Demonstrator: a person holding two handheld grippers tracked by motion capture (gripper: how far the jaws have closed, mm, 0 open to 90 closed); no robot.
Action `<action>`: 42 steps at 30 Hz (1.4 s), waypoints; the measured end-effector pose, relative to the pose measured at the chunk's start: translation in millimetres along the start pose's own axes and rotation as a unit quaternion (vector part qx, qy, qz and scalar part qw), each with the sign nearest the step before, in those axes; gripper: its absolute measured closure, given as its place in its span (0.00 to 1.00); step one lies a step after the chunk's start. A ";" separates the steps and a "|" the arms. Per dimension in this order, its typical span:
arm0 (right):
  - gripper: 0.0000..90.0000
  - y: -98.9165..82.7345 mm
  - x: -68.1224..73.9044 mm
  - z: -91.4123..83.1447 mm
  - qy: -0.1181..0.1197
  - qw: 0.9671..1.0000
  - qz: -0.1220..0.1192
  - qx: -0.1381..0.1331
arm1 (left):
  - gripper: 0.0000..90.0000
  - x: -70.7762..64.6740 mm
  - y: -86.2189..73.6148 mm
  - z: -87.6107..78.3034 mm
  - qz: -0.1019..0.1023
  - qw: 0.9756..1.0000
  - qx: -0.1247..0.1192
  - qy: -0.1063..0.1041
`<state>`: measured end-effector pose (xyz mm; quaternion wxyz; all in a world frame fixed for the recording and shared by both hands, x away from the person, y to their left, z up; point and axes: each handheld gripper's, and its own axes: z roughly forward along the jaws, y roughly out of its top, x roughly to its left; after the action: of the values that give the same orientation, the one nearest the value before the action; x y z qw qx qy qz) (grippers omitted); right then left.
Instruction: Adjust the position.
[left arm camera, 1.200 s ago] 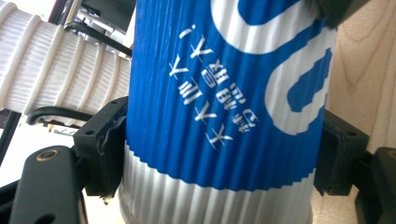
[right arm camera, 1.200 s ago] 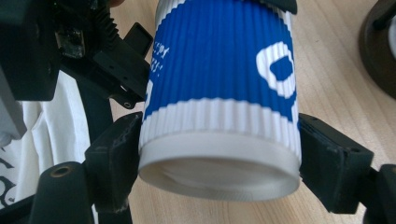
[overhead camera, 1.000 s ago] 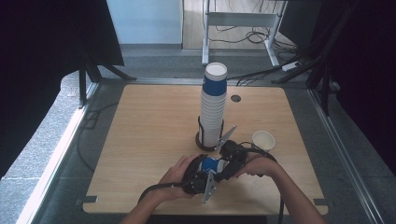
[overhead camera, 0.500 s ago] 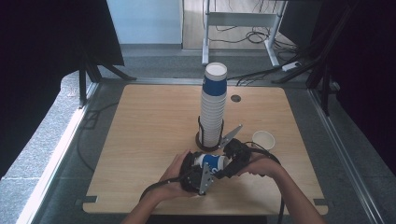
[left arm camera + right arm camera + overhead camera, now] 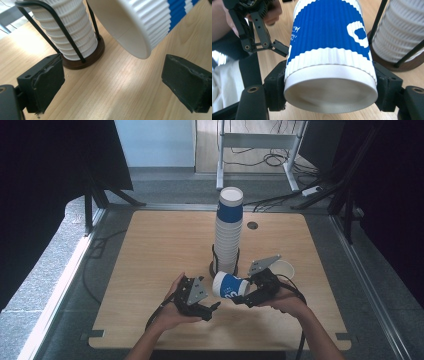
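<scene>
A blue and white ribbed paper cup [image 5: 229,287] [image 5: 329,47] lies on its side just above the table, with my right gripper [image 5: 246,296] [image 5: 331,86] shut on it near one end. Its other end [image 5: 136,25] hangs over and beyond my left gripper's pads. My left gripper [image 5: 212,309] [image 5: 112,81] stands apart to the cup's left. Its jaws have just sprung wide, then eased in a little, and nothing is between them. Behind stands a tall stack of the same cups [image 5: 228,232] [image 5: 71,30] [image 5: 402,30] in a black wire holder [image 5: 83,60].
A single white cup [image 5: 285,268] stands on the wooden table [image 5: 160,245] right of the holder, close behind my right hand. A round cable hole [image 5: 252,225] sits near the far edge. The table's left half is bare wood.
Both grippers were together on the cup. Now my left gripper has let go and drawn back to the left, and my right gripper has carried the cup slightly right and up.
</scene>
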<state>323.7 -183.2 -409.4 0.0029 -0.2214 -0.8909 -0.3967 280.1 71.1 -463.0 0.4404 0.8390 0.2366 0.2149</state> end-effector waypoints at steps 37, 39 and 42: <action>0.30 -44.4 19.7 22.7 -0.045 0.969 0.044 -0.239 | 0.08 8.8 -10.6 -16.9 -0.126 0.990 -0.043 -0.051; 0.30 -45.9 20.0 24.7 -0.049 0.969 0.042 -0.238 | 0.08 8.7 -12.4 -16.3 -0.131 0.990 -0.040 -0.046; 0.30 -49.5 20.5 25.7 -0.049 0.967 0.043 -0.245 | 0.09 8.8 -15.6 -16.6 -0.140 0.988 -0.039 -0.043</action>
<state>290.0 -186.0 -458.2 -0.0778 -0.2720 -0.7554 -0.5910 274.4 94.7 -466.1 0.5087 0.7881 0.3237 0.1239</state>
